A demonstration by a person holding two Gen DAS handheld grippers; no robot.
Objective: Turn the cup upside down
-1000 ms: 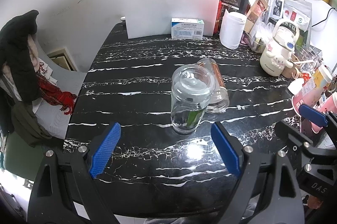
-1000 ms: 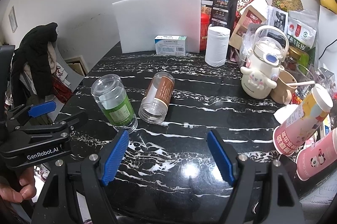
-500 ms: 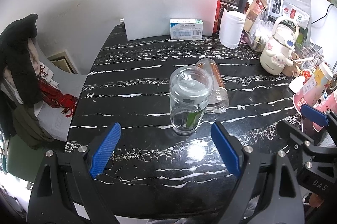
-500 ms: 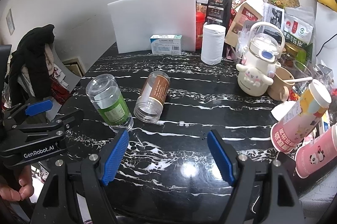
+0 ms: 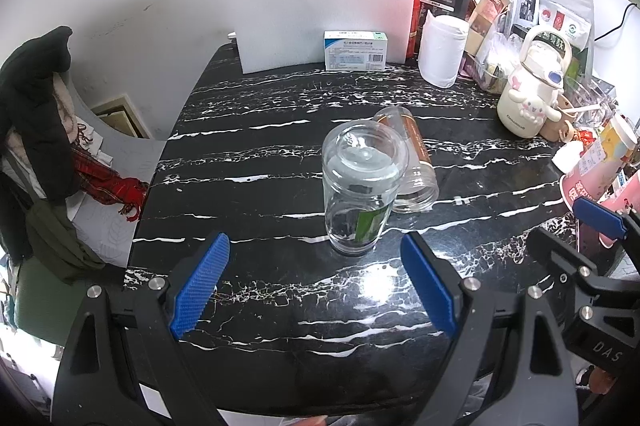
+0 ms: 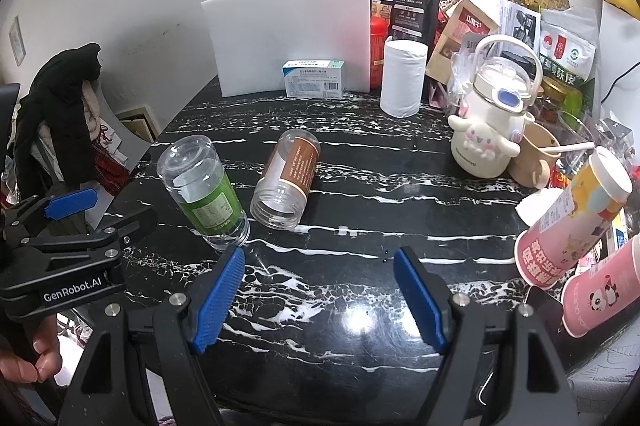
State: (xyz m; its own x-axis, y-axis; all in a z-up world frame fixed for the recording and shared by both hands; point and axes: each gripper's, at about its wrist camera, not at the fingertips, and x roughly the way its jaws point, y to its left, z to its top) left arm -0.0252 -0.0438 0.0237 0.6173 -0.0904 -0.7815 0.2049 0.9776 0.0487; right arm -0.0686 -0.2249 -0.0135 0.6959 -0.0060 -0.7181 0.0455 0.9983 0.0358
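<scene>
A clear plastic cup with a green label [image 5: 360, 193] [image 6: 204, 191] stands on the black marble table [image 5: 260, 161], closed end up and mouth down. A second clear cup with a brown label [image 5: 412, 165] [image 6: 290, 179] lies on its side right beside it, mouth toward me. My left gripper [image 5: 316, 282] is open and empty, a little in front of the green cup. My right gripper [image 6: 320, 294] is open and empty near the table's front edge. The left gripper's body also shows in the right wrist view [image 6: 68, 250].
A white foam board [image 6: 292, 37], a small medicine box [image 6: 314, 79] and a white roll [image 6: 402, 77] stand at the back. A white cartoon kettle [image 6: 490, 123], pink paper cups [image 6: 576, 222] and packets crowd the right side. A chair with clothes [image 5: 36, 121] stands left.
Both grippers have drawn back and up a little, so the cups look slightly farther away. The cups have not moved.
</scene>
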